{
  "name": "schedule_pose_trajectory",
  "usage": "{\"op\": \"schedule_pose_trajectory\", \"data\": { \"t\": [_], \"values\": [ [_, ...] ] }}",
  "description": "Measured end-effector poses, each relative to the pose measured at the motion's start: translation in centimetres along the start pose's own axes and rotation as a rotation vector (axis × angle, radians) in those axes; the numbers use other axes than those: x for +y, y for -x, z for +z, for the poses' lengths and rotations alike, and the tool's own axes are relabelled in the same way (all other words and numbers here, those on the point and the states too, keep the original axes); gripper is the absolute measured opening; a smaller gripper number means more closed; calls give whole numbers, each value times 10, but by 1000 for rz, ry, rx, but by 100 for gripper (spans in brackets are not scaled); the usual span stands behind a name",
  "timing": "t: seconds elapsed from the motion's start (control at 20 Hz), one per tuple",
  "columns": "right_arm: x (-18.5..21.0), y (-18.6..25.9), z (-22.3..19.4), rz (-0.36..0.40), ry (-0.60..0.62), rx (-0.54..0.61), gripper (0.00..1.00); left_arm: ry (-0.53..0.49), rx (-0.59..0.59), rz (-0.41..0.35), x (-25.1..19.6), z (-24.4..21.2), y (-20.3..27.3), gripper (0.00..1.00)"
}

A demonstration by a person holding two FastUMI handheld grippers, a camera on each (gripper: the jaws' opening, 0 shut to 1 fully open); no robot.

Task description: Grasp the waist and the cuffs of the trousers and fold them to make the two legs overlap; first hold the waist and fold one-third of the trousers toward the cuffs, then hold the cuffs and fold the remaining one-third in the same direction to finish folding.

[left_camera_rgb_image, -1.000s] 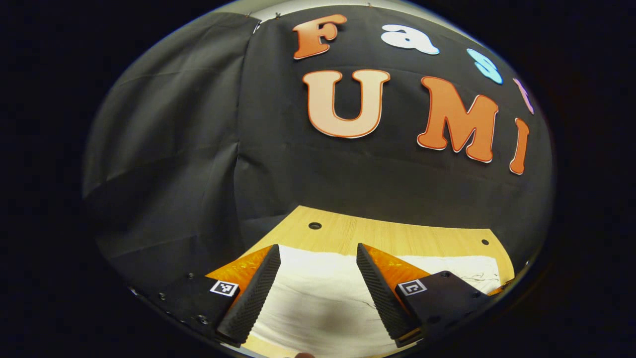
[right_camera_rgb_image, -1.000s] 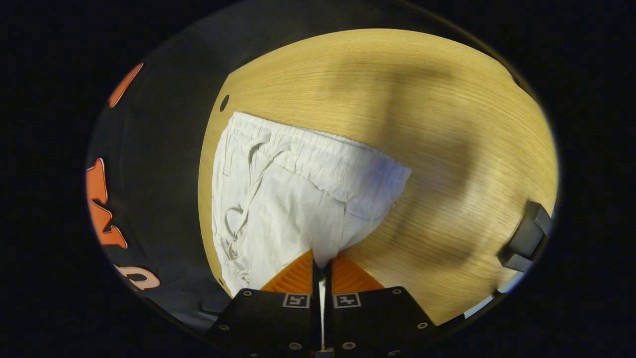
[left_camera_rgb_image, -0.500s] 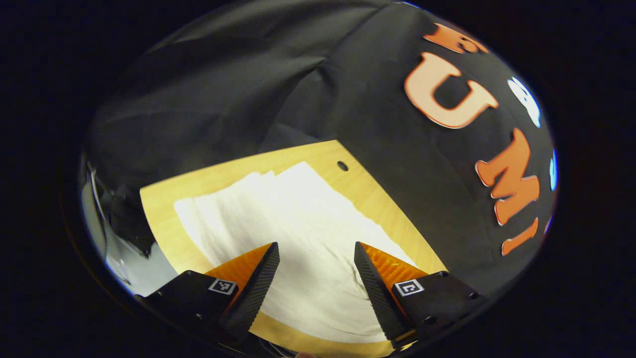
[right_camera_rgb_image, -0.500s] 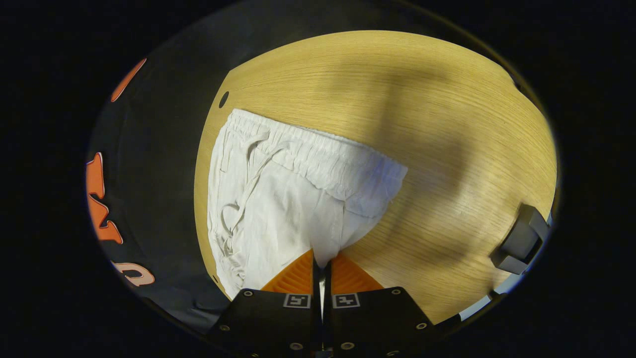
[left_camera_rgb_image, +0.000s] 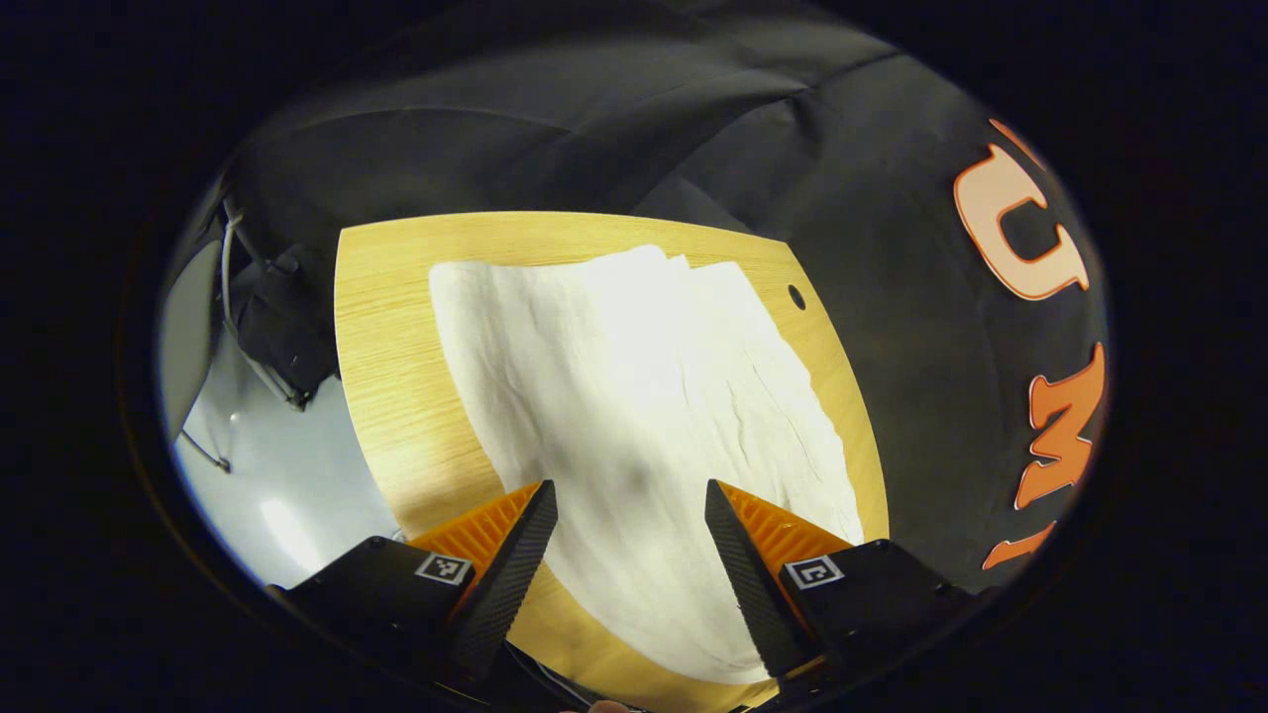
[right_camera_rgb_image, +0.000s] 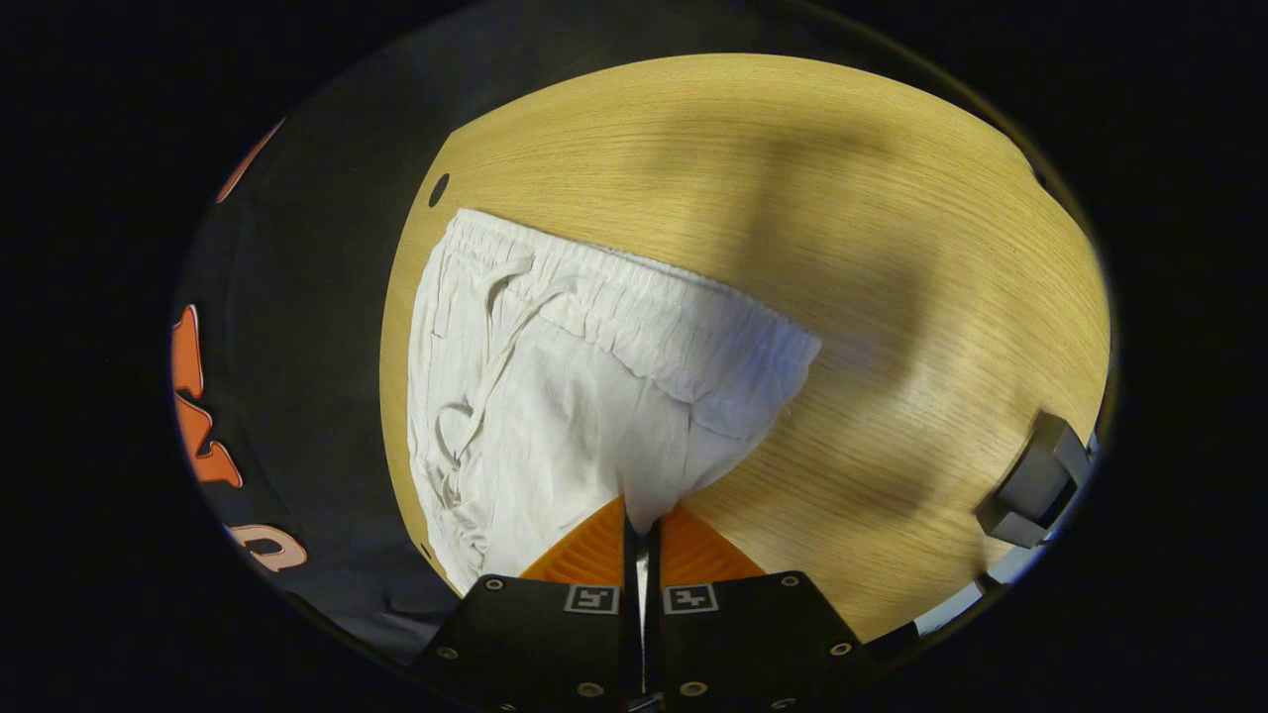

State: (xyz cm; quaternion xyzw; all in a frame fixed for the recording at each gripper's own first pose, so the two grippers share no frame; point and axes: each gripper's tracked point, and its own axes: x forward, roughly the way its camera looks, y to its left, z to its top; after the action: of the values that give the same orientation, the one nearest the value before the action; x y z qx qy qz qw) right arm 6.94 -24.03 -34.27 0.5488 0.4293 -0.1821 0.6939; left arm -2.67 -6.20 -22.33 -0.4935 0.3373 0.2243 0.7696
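White trousers (right_camera_rgb_image: 555,396) are being pinched by the closed right gripper (right_camera_rgb_image: 640,525) at 6 o'clock; the spread left gripper (left_camera_rgb_image: 631,535) is being held above the legs.

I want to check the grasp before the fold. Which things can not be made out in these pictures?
- Right gripper view: how much trousers cloth the shut right hand-held gripper pinches; its fingers hide it.
- Left gripper view: the near cloth edge, behind the open left hand-held gripper.
- Right gripper view: the grey object, cut off by the edge.
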Motion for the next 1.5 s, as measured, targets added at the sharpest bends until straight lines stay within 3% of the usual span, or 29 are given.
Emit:
{"op": "schedule_pose_trajectory", "data": {
  "t": [0.3, 0.75, 0.85, 0.9, 0.95, 1.05, 1.1, 1.2, 1.5],
  "values": [
    [1, 0, 0, 2, -13, 13, 2, 50, 33, 84, 12, -2, 0, 99],
    [2, 0, 0, 7, -29, 28, 2, 47, 54, 99, 15, -3, -8, 99],
    [2, 0, 0, 12, -37, 33, 2, 65, 76, 89, 15, 1, -13, 77],
    [1, 0, 0, 14, -37, 35, 2, 63, 76, 76, 14, 6, -16, 43],
    [1, 0, 0, 15, -37, 33, 2, 65, 90, 77, 17, 9, -19, 43],
    [1, 0, 0, 18, -37, 33, 2, 99, 82, 88, 18, 16, -24, 2],
    [1, 0, 0, 20, -34, 32, 2, 100, 81, 88, 17, 19, -26, 9],
    [1, 0, 0, 21, -31, 31, 2, 86, 83, 89, 11, 20, -32, 5],
    [8, 15, 1, 51, -32, 27, 1, 45, 85, 86, 3, 25, -10, 5]
  ]
}}
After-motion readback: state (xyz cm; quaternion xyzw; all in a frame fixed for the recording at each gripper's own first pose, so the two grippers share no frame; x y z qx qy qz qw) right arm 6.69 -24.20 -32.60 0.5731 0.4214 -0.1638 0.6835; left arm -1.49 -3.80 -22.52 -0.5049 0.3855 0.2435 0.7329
